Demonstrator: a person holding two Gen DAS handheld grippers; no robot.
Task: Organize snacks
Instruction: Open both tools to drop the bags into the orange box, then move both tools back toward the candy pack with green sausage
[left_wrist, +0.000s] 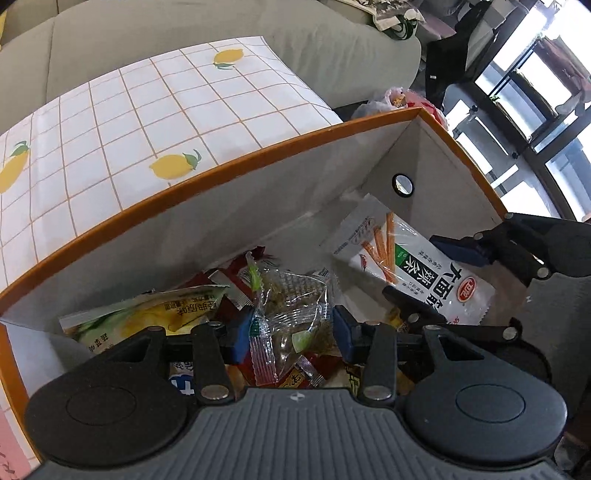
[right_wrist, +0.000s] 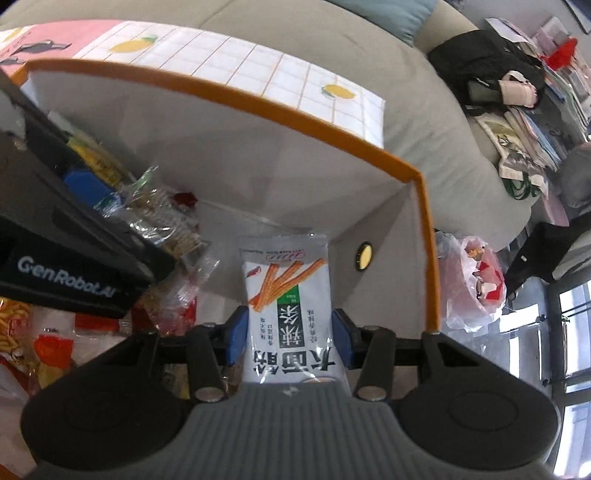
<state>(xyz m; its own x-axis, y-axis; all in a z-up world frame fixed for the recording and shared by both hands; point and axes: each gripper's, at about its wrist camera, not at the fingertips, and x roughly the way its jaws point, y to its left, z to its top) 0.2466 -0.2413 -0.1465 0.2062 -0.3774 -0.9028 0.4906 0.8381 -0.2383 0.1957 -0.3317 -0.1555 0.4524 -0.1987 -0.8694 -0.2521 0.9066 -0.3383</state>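
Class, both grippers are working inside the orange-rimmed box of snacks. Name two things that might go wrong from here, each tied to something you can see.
1. The right gripper has the white spicy-strip packet between its pads; the glossy wrapper may slip.
2. The left gripper, around a clear-wrapped snack, sits close beside it inside the orange-rimmed box; the two may collide.

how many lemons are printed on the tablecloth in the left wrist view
3: one far, one near the orange box rim, one cut off at the left edge. The box may hide more.
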